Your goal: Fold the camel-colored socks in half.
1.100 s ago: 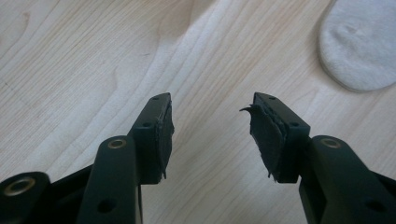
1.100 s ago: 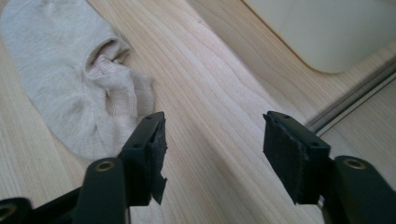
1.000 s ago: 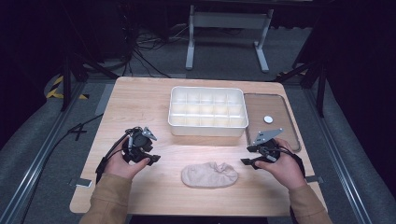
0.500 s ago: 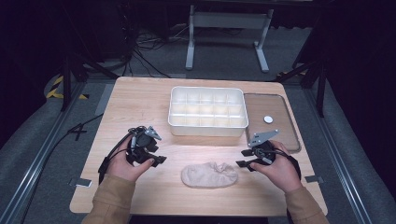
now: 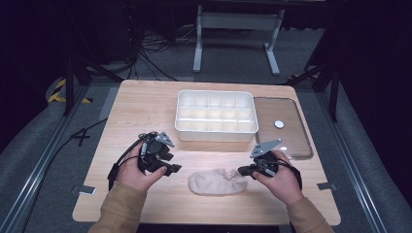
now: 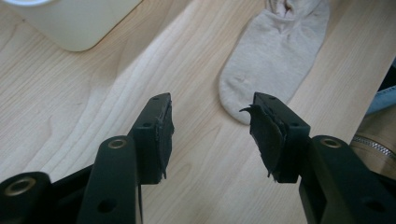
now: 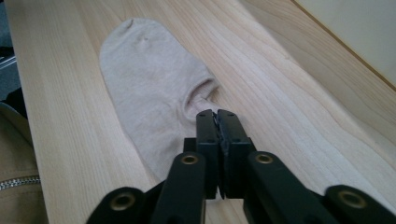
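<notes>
A beige ankle sock (image 5: 216,182) lies flat near the table's front edge, between my two grippers. My right gripper (image 5: 242,171) is at its right end. In the right gripper view its jaws have just been closing and now stand together (image 7: 215,116), pinching the sock (image 7: 149,93) at the rim of the cuff opening. My left gripper (image 5: 172,167) hovers just left of the sock's toe. Its jaws stand apart (image 6: 212,126) with bare wood between them, and the sock's toe (image 6: 275,60) lies a little beyond the right jaw.
A white compartment bin (image 5: 214,93) stands behind the sock at the table's middle; its corner (image 6: 70,28) also appears in the left gripper view. A dark flat lid (image 5: 291,141) with a small white disc (image 5: 279,124) lies right of the bin.
Both hands have moved inward toward the sock. The right gripper has reached the sock's right end, and the left gripper has come closer to the toe.
</notes>
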